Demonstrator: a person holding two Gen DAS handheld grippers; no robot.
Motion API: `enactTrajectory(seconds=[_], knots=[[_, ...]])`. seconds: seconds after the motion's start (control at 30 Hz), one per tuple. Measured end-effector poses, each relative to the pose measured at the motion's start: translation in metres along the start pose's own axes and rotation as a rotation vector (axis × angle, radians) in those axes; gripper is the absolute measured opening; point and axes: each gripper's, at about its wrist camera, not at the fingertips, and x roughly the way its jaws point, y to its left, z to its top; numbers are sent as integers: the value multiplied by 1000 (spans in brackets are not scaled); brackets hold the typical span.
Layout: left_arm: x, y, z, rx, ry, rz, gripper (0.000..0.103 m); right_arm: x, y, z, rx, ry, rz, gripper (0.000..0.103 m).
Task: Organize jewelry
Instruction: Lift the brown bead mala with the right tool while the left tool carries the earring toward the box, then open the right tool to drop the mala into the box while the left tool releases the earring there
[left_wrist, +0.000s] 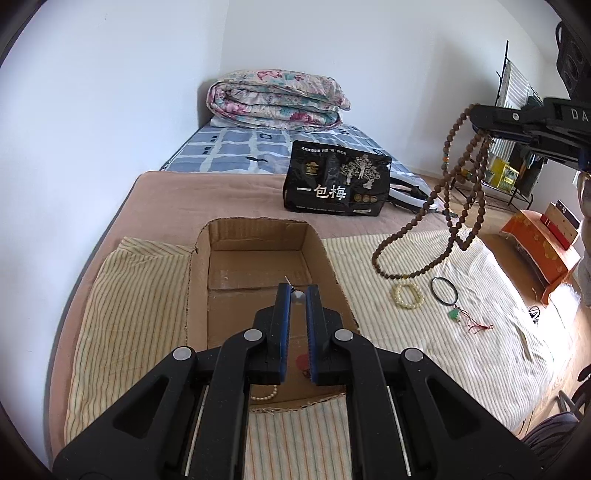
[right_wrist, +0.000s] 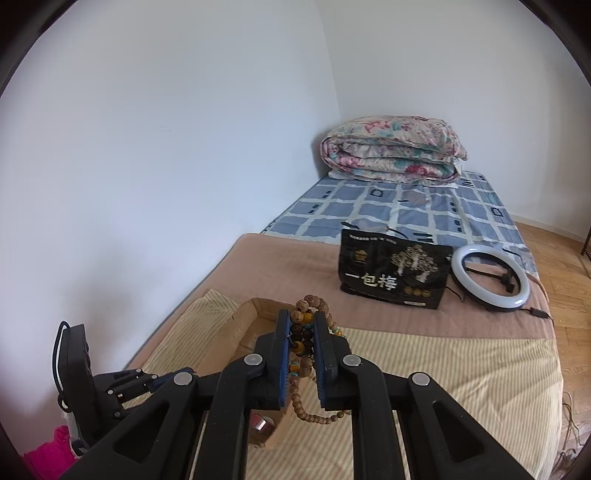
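My left gripper (left_wrist: 297, 295) is shut on a small pale stud (left_wrist: 298, 294) with a thin pin, above the open cardboard box (left_wrist: 199, 280). A pearl bracelet (left_wrist: 264, 395) lies in the box's near corner. My right gripper (right_wrist: 301, 321) is shut on a long brown bead necklace (right_wrist: 301, 391). In the left wrist view that gripper (left_wrist: 475, 115) is high at the right and the necklace (left_wrist: 448, 192) hangs down to the striped cloth (left_wrist: 369, 332). On the cloth lie a cream bead bracelet (left_wrist: 407, 295), a black bangle (left_wrist: 445, 291) and a green pendant (left_wrist: 453, 314) on red cord.
A black snack bag (left_wrist: 336, 184) stands beyond the box, with a ring light (right_wrist: 491, 278) to its right. A folded floral quilt (left_wrist: 277, 99) lies at the far end of the bed. An orange box (left_wrist: 539, 247) sits on the floor at the right. A wall runs along the left.
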Motion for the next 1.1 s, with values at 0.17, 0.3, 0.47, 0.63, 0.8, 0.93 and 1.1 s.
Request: enactTrajectory(seconds=[0.17, 0.3, 0.47, 0.63, 0.8, 0.93, 1.1], knots=[[7, 9, 0, -10, 6, 2, 6, 21, 13, 11, 12, 0, 45, 9], [15, 16, 0, -20, 14, 3, 6, 38, 23, 16, 12, 5, 67, 9], [25, 25, -1, -35, 24, 4, 6, 67, 26, 16, 37, 33, 91, 9], [36, 31, -4, -41, 40, 2, 6, 94, 25, 14, 63, 66, 99, 9], [47, 36, -7, -56, 59, 1, 6, 118, 24, 8, 77, 98, 102, 9], [55, 38, -10, -57, 74, -1, 6, 134, 22, 2, 76, 126, 98, 10], [62, 40, -13, -55, 87, 7, 6, 150, 16, -9, 80, 160, 86, 10]])
